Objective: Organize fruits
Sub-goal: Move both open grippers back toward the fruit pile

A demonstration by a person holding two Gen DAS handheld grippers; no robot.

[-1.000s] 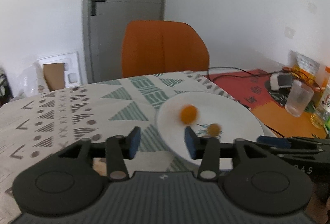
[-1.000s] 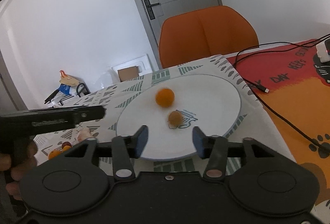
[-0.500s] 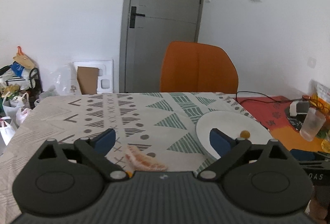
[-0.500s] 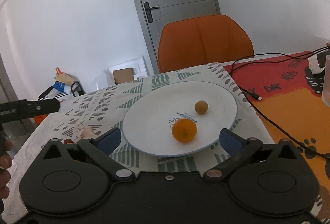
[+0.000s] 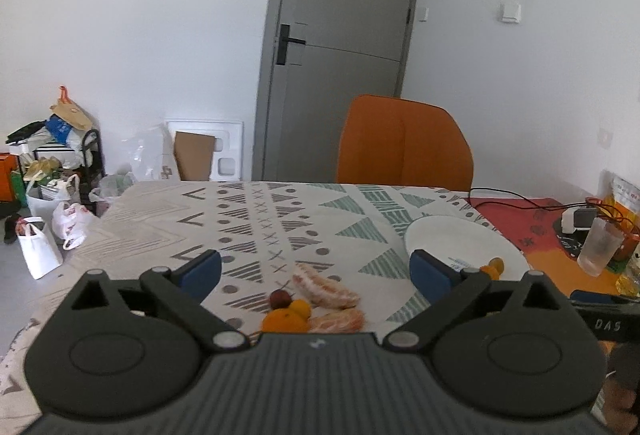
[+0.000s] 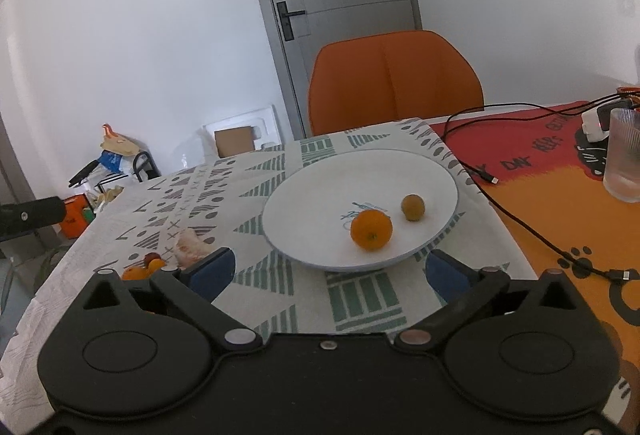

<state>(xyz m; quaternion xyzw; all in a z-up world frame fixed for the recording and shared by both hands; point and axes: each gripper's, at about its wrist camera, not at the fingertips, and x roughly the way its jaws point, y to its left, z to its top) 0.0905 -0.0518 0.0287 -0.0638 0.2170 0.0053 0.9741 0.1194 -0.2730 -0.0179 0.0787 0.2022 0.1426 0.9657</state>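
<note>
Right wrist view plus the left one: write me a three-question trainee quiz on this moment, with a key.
1. True or false: the white plate holds two fruits.
2. The peeled citrus segments lie: A) on the plate, B) on the patterned tablecloth, C) in the glass.
3. Fill in: the left gripper and the right gripper both have their jaws ____.

Key: 1 true, the orange and a smaller brownish fruit; 2 B; 3 open, and nothing is held.
</note>
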